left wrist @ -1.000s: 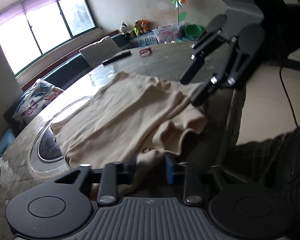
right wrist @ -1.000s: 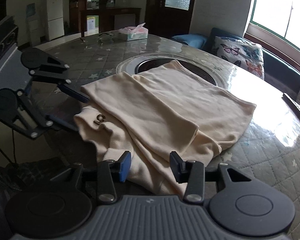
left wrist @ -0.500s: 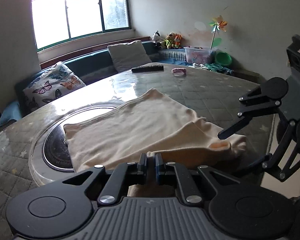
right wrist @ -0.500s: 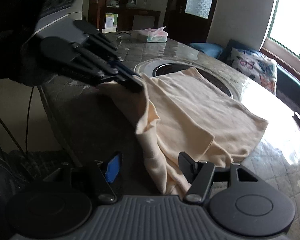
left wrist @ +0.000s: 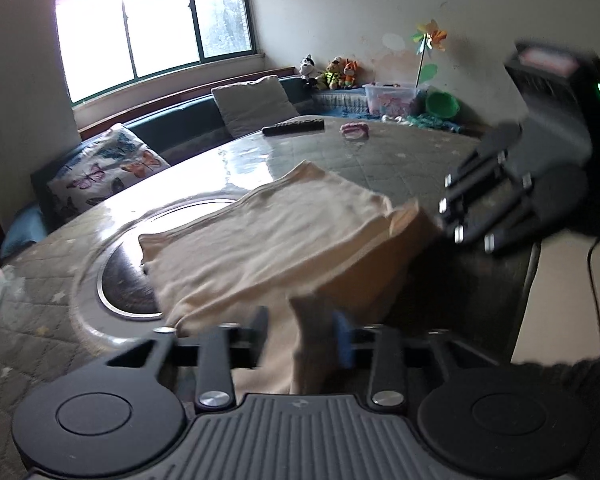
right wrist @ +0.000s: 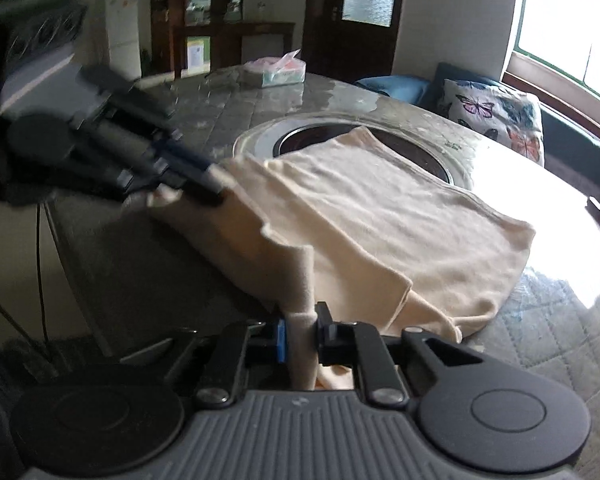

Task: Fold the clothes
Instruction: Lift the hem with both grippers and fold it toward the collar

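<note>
1. The left gripper (left wrist: 300, 330) pinches the near edge of the cream garment (left wrist: 268, 240); the right gripper (right wrist: 302, 330) is clamped on a bunched corner.
2. Between them the lifted hem hangs slack, so uneven pulling could skew the fold or slip a thin pinch free.
3. Farther on, the rest of the garment lies on the tabletop (right wrist: 560, 320), partly over the round inset (left wrist: 124, 280), where dragging might snag.

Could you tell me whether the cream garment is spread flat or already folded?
Partly folded: the cream knit garment lies doubled in layers on the table, its near edge lifted by both grippers.
</note>
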